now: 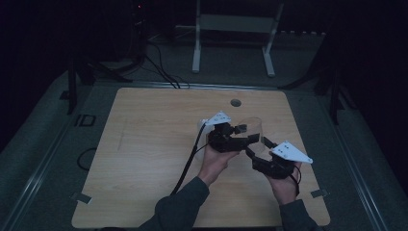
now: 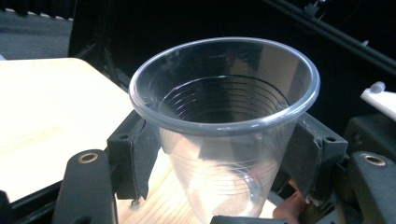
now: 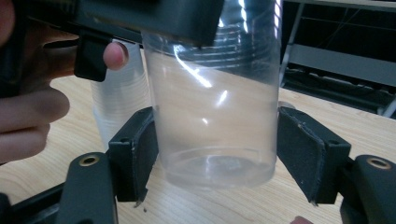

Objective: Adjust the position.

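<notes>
Now clear cup [image 2: 224, 126] pinched between left fingers [image 2: 135, 158]; right fingers [image 3: 308, 158] apart.

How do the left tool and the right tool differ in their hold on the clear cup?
The left tool has both pads pressed on the clear cup just below its rim; the right tool flanks the cup's base, its right pad clearly off the wall. The left carries the cup, the right does not. Both have black jaws.

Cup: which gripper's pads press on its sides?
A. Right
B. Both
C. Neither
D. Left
D. In the left gripper view the left gripper has both pads against the cup, while in the right gripper view the right gripper shows a gap beside the cup at one pad.
</notes>
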Demonstrator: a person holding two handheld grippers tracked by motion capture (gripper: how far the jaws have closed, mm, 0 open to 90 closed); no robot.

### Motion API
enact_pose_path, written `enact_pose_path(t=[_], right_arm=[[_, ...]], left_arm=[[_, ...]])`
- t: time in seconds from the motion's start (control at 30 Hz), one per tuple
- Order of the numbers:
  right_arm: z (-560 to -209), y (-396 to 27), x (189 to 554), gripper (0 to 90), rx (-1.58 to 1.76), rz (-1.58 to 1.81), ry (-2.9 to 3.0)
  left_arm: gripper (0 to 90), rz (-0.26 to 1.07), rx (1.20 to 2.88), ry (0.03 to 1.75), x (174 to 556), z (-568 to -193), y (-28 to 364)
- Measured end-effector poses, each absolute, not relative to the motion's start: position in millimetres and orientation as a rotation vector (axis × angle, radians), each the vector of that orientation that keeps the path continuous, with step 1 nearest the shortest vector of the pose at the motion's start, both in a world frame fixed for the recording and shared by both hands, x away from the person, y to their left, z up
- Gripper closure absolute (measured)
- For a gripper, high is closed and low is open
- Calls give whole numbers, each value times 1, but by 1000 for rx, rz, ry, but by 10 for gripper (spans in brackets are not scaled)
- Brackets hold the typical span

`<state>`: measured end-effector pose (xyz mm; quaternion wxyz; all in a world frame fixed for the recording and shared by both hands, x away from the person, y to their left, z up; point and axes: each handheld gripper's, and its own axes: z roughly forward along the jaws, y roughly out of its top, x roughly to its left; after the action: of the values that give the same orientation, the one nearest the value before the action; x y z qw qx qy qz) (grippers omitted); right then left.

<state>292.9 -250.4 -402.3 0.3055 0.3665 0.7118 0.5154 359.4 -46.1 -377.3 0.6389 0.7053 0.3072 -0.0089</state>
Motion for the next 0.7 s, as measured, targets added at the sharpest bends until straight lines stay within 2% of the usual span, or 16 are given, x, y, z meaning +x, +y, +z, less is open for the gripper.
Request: enact_pose_path(t=[0.23, 0.4, 0.7], right_arm=[[-403, -248, 296, 321, 968, 1338, 1925], [-406, -247, 297, 371, 978, 1320, 1947], [-406, -247, 296, 409, 978, 1335, 1934]], left_arm=[[325, 54, 1670, 694, 357, -378, -50], [325, 86, 1697, 681, 355, -377, -52], [295, 72, 1671, 687, 354, -377, -53]])
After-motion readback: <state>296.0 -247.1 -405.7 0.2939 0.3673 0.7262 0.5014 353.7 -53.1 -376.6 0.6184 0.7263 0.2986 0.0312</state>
